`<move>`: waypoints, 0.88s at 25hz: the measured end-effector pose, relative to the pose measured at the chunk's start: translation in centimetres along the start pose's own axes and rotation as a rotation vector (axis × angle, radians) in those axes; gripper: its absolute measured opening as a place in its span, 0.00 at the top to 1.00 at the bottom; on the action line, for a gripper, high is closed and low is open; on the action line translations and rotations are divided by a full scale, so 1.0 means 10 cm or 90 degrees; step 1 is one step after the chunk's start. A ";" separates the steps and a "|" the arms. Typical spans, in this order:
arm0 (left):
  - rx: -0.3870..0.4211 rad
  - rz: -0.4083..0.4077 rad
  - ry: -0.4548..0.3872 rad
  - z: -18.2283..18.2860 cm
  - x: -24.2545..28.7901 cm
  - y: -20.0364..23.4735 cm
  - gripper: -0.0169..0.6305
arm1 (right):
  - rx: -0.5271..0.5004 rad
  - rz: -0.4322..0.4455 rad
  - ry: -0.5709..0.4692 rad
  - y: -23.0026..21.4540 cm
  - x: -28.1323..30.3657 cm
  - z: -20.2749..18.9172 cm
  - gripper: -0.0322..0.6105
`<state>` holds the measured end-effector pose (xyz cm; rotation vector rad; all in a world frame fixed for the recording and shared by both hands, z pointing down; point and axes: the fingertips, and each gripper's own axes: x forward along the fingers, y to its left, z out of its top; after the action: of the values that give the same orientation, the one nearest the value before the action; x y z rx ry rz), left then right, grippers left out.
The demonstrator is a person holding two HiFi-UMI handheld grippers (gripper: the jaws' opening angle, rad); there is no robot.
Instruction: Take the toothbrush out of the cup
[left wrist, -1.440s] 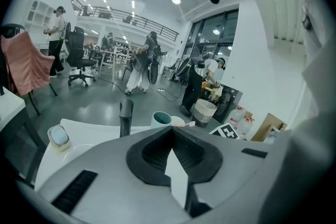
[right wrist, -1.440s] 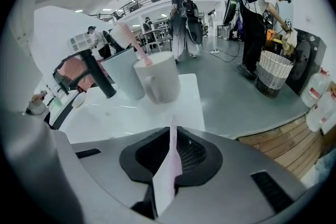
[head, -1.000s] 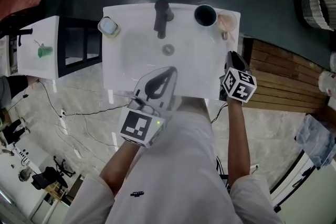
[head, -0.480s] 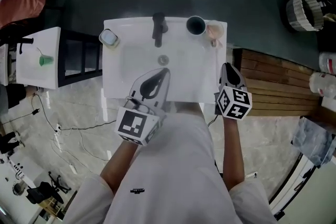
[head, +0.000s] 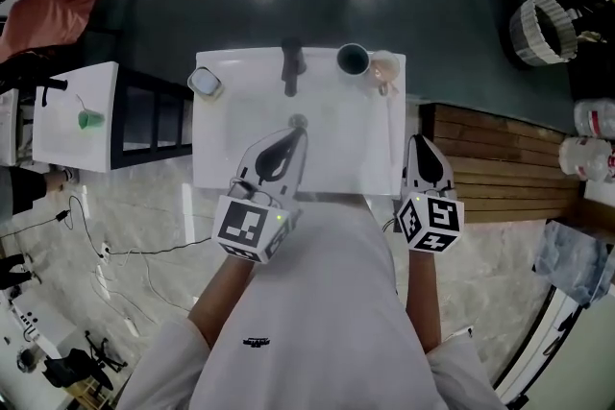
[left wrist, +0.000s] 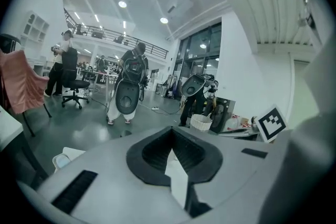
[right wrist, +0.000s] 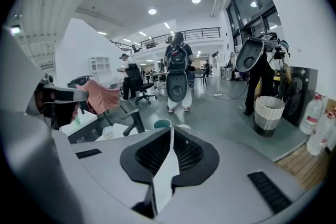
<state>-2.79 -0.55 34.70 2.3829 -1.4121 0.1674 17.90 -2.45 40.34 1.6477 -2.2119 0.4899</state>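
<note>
One white rectangular washbasin [head: 226,141] with one dark tap [head: 292,64]; one dark teal round cup [head: 353,60]; one pale pink round container [head: 384,69]; one small white tub [head: 206,82]. Two grey handheld grippers: left gripper [head: 296,133], right gripper [head: 420,142]. One white woven basket [head: 541,29]; two plastic bottles [head: 590,119].

From head we look steeply down on sink [head: 231,139], well above; gripper views face outward across hall; right one shares cup [head: 353,60].

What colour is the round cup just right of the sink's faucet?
The round cup is dark teal, clearest in the head view.
</note>
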 end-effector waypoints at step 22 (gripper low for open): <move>0.006 -0.008 0.000 0.06 0.08 -0.15 0.97 | -0.041 0.028 -0.057 0.04 -0.01 0.23 0.94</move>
<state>-1.14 -0.75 33.96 2.3986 -1.3998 0.1722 17.36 -3.29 38.26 1.6210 -2.3072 0.3592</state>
